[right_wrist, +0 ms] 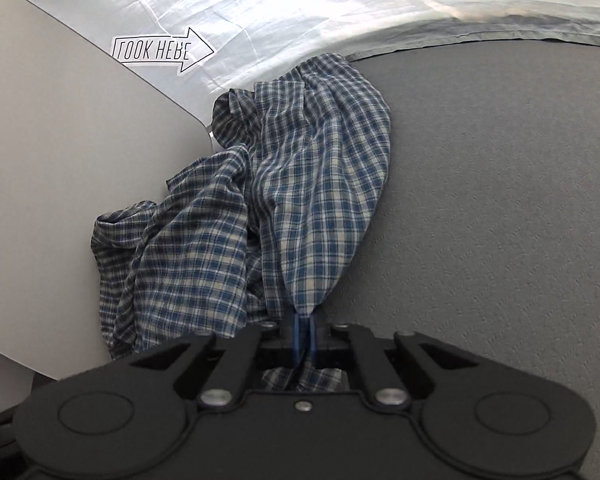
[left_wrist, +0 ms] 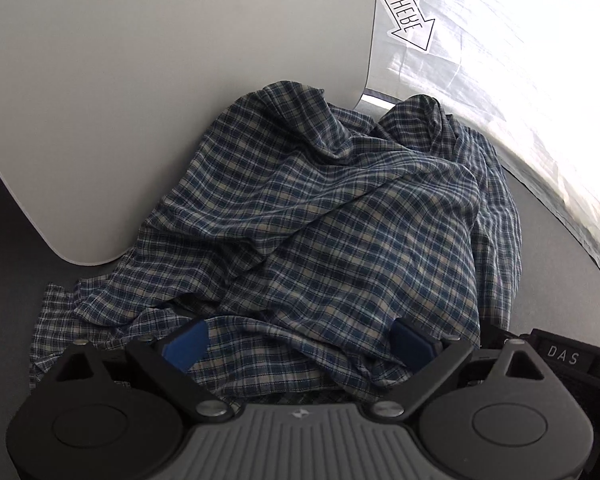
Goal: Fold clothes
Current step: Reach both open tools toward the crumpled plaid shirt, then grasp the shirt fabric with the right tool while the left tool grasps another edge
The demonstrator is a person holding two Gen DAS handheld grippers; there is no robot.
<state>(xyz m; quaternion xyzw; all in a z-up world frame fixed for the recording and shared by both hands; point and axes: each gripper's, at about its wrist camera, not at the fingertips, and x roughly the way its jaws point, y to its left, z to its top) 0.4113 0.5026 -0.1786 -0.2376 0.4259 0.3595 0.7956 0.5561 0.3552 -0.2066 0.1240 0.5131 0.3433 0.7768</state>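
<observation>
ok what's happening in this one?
A person with a hand-held gripper in each hand is working on a crumpled blue plaid shirt lying on a grey surface, partly against a pale board. The right hand-held gripper is shut on a bunched bit of the shirt. The left hand-held gripper is open, its blue fingers spread over a hem of the fabric. No fold is made yet.

Bare grey counter (right_wrist: 500, 200) lies open right of the crumpled plaid shirt (right_wrist: 308, 184), while a pale board (right_wrist: 60, 184) blocks its left side and a white sheet (right_wrist: 340, 8) borders the far edge.
</observation>
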